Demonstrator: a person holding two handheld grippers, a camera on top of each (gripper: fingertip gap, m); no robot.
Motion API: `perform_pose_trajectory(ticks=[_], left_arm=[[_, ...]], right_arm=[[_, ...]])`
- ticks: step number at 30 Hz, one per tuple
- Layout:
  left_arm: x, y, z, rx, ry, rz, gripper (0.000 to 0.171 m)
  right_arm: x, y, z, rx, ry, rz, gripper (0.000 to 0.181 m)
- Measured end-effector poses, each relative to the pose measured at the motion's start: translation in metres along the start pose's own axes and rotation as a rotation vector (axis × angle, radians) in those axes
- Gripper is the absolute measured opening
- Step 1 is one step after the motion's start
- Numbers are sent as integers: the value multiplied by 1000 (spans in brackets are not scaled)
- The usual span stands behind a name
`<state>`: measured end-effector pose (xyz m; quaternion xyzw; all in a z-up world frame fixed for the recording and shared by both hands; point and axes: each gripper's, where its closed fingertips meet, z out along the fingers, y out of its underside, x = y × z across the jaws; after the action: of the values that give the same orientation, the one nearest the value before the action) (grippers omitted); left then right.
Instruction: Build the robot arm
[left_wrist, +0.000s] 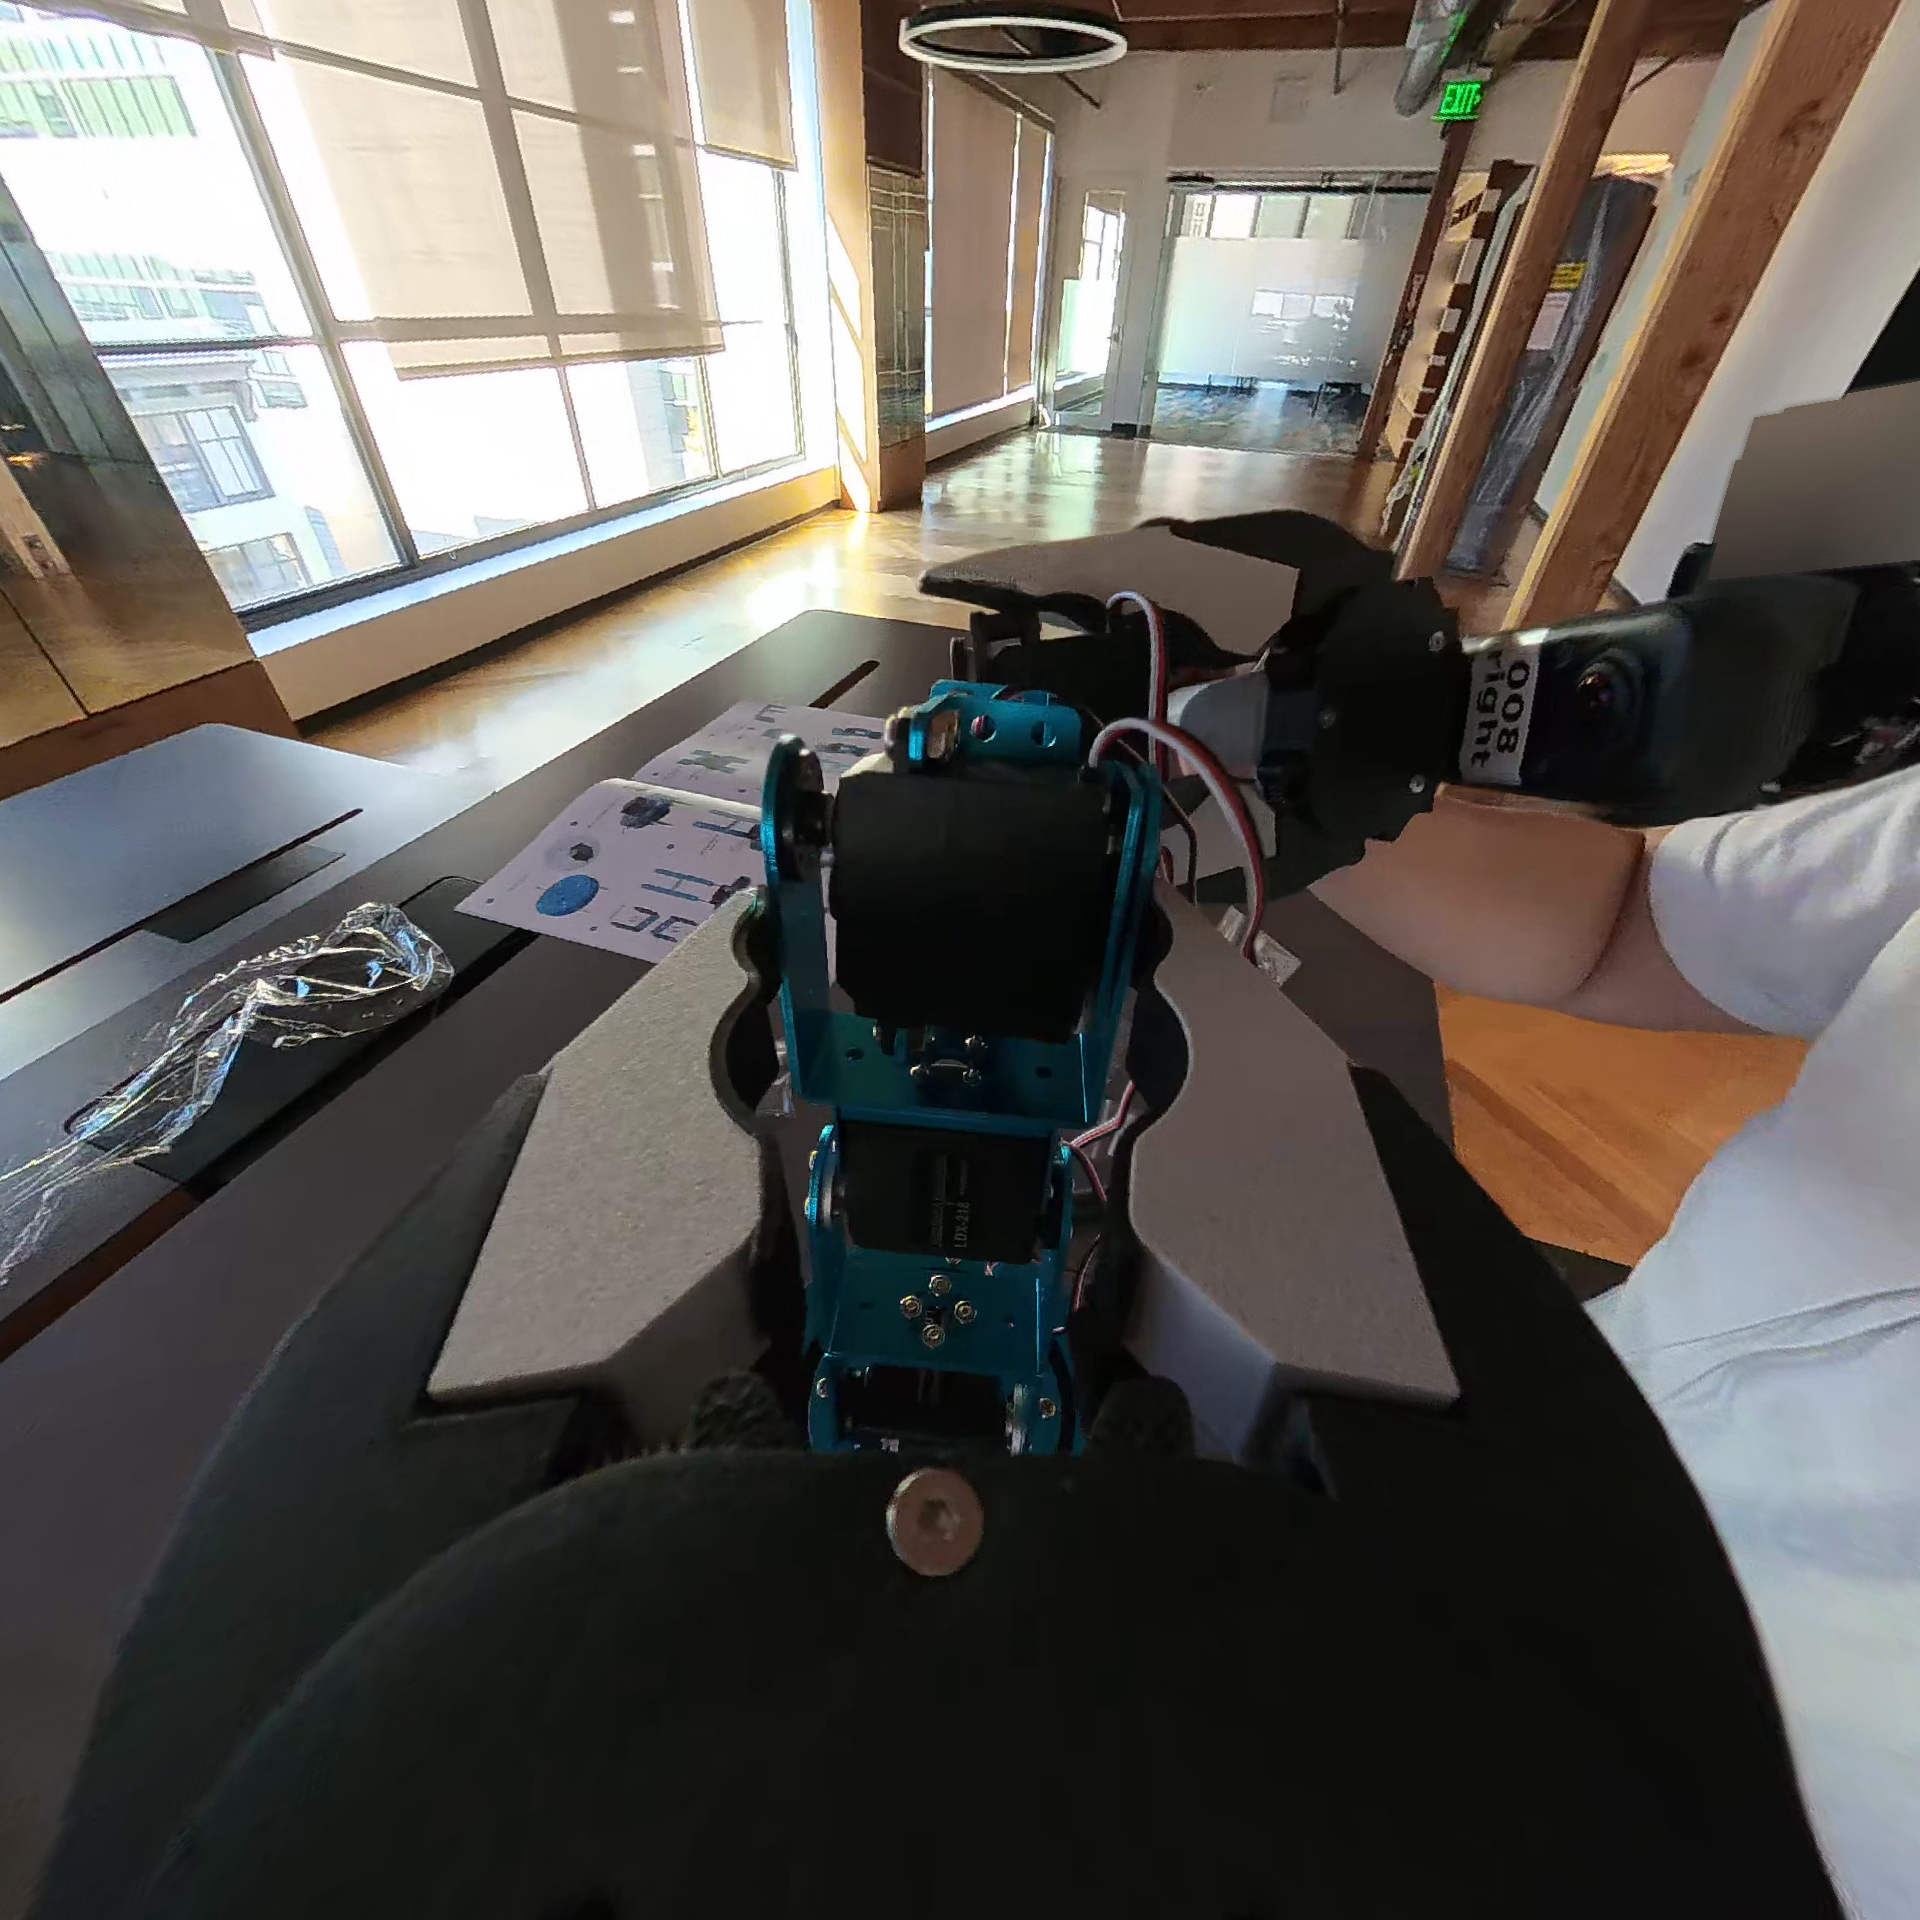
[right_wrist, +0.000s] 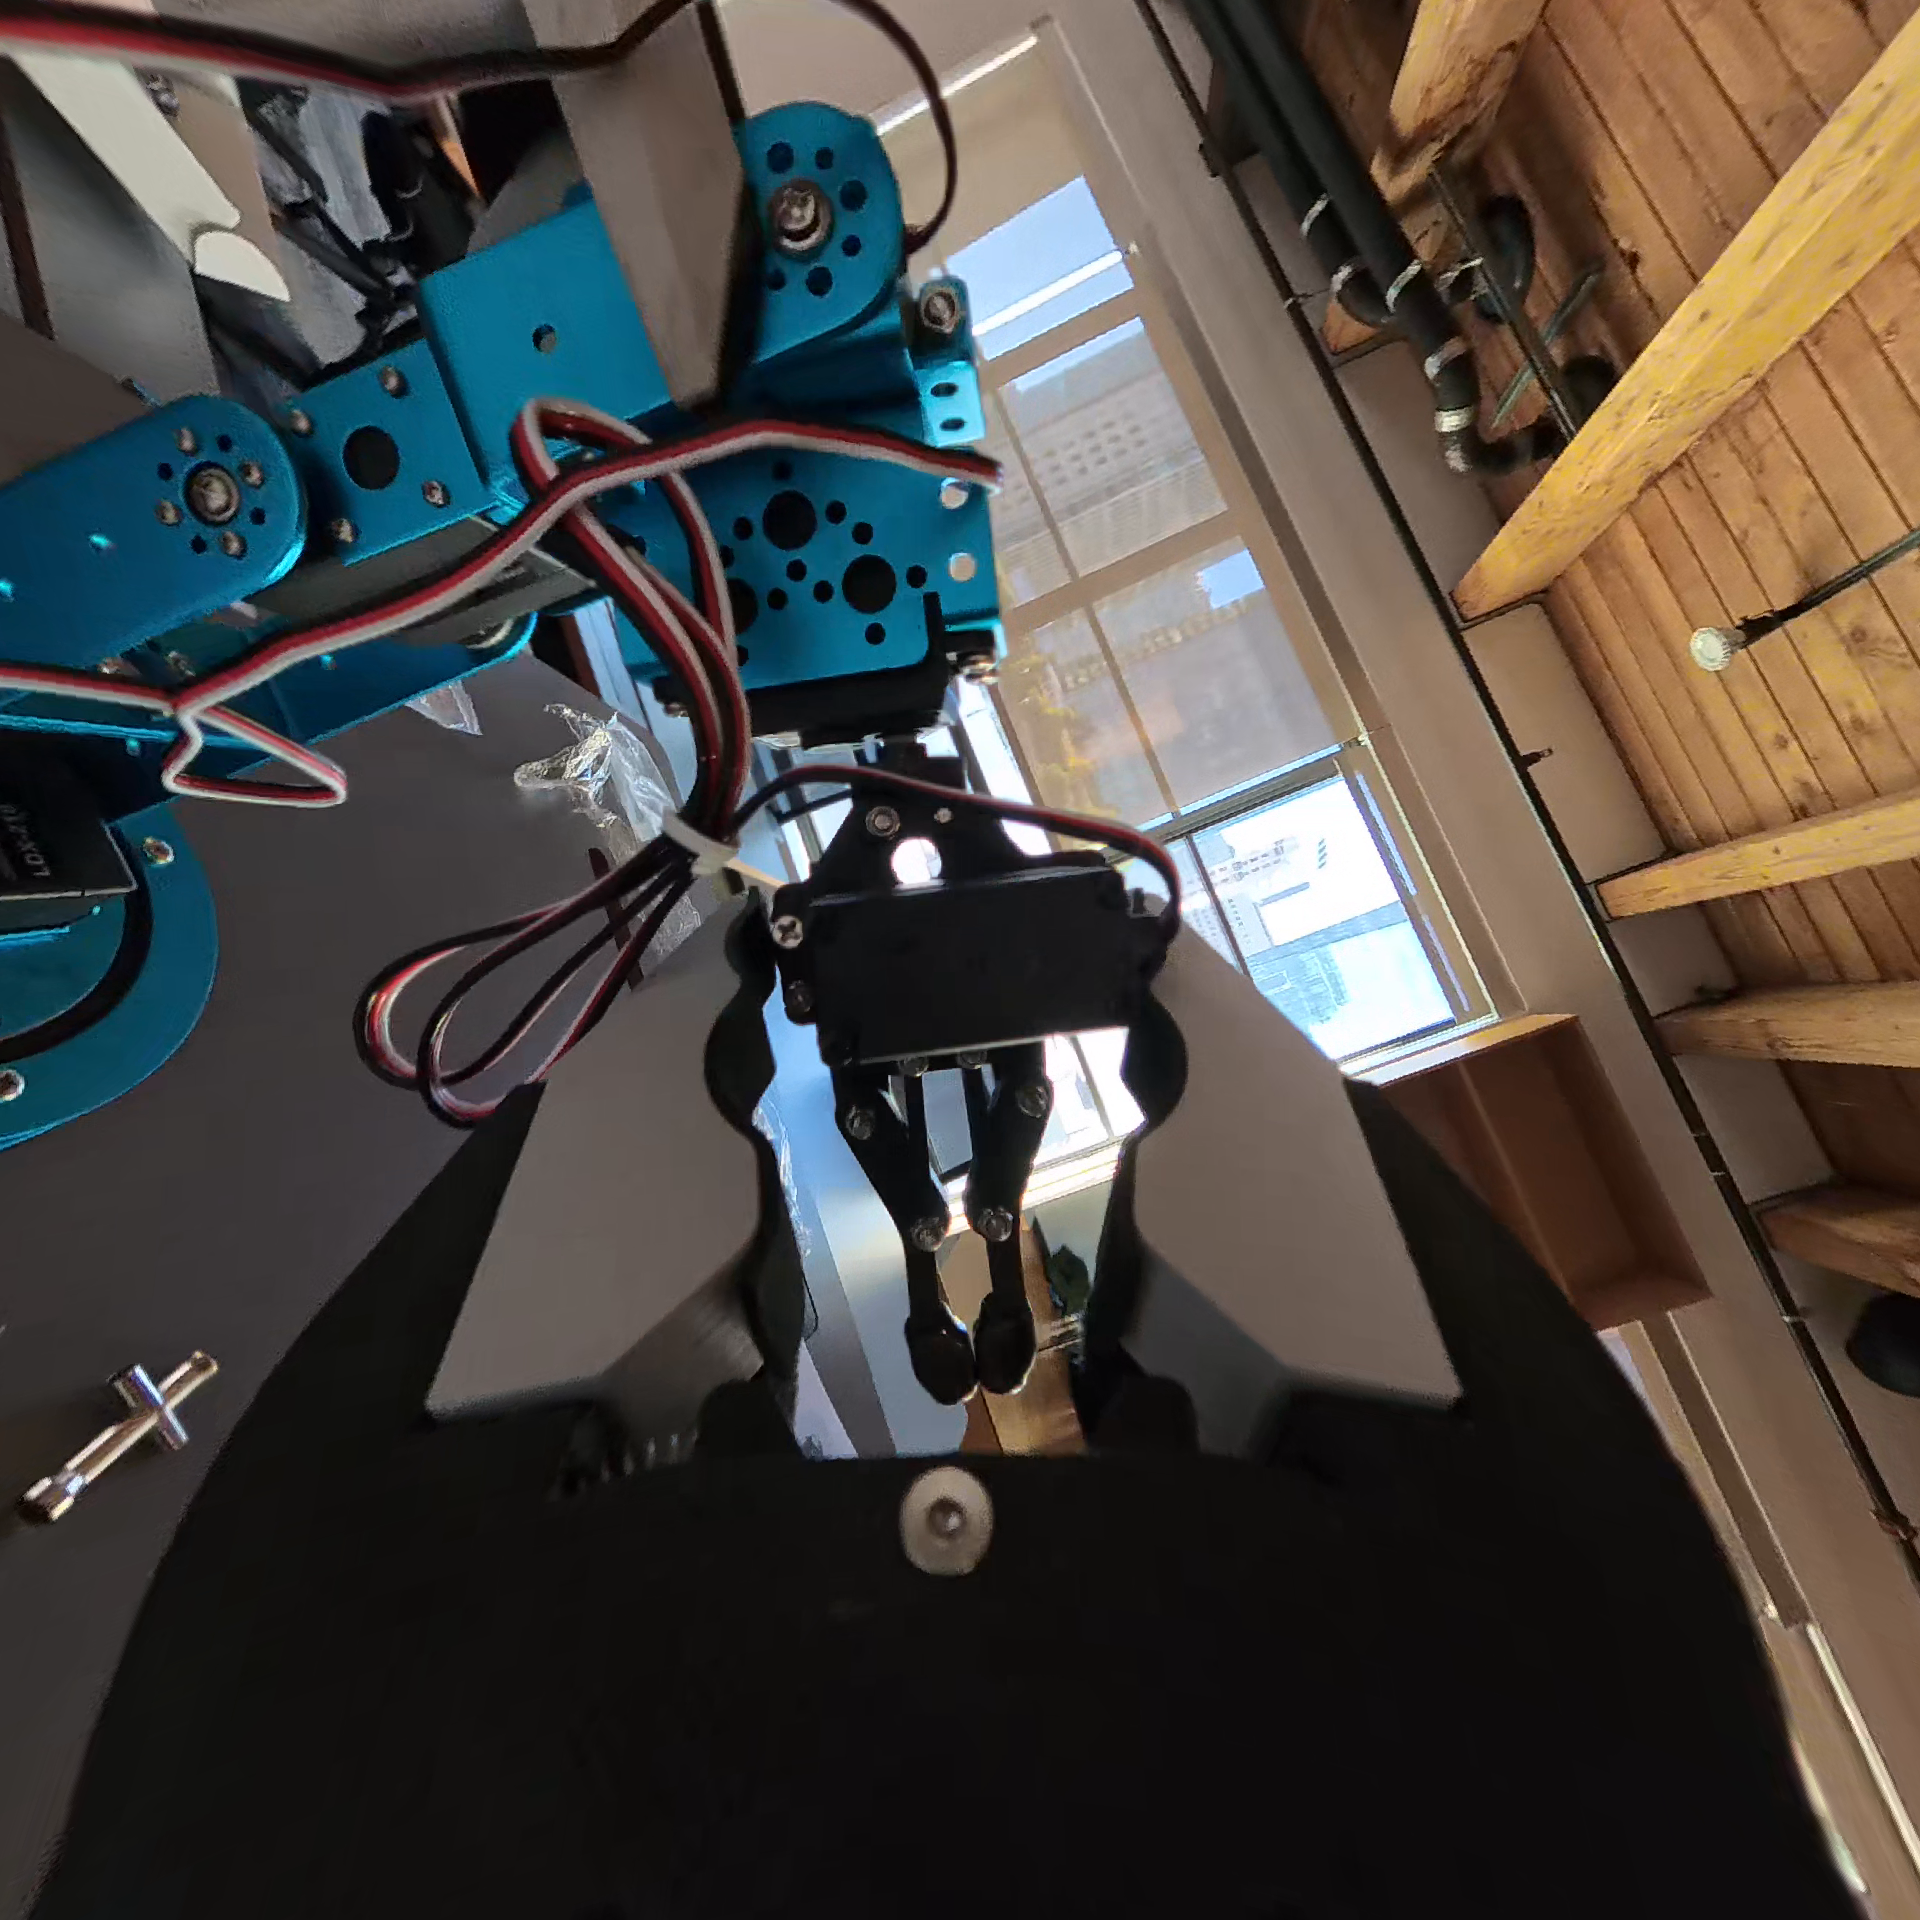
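A blue metal robot arm (left_wrist: 935, 1049) with black servos stands on a dark table (left_wrist: 312, 1226). My left gripper (left_wrist: 951, 956) is shut on its upper blue bracket and servo, one grey finger (left_wrist: 634, 1101) on each side. The arm also shows in the right wrist view (right_wrist: 810, 540), with red, white and black wires (right_wrist: 644, 520) looping off it. My right gripper (right_wrist: 956, 966) is shut on the black claw servo (right_wrist: 966, 966) at the arm's tip; the small black claw (right_wrist: 961, 1299) points back between my fingers. The right gripper also shows in the left wrist view (left_wrist: 1091, 644), behind the arm.
A printed sheet (left_wrist: 623, 862) and crumpled clear plastic (left_wrist: 260, 997) lie on the table to the left. A cross-shaped metal wrench (right_wrist: 125, 1423) lies on the table. A person's forearm in a white sleeve (left_wrist: 1766, 935) reaches in from the right. Large windows and wood floor lie beyond. Some 7 cm of space lies between my two pairs of fingers.
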<state>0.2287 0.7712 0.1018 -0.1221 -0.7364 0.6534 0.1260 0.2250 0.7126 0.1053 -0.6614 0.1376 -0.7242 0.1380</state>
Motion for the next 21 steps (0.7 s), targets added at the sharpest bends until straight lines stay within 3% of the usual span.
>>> perform_pose_trajectory(ticks=[9,21], left_arm=[[2,0,1,13,-7,11,67],[1,-2,2,59,2,18,67]], right_arm=[[26,-8,-1,-38,-55,-238,66],[66,-42,10,-51,-201,-720,64]])
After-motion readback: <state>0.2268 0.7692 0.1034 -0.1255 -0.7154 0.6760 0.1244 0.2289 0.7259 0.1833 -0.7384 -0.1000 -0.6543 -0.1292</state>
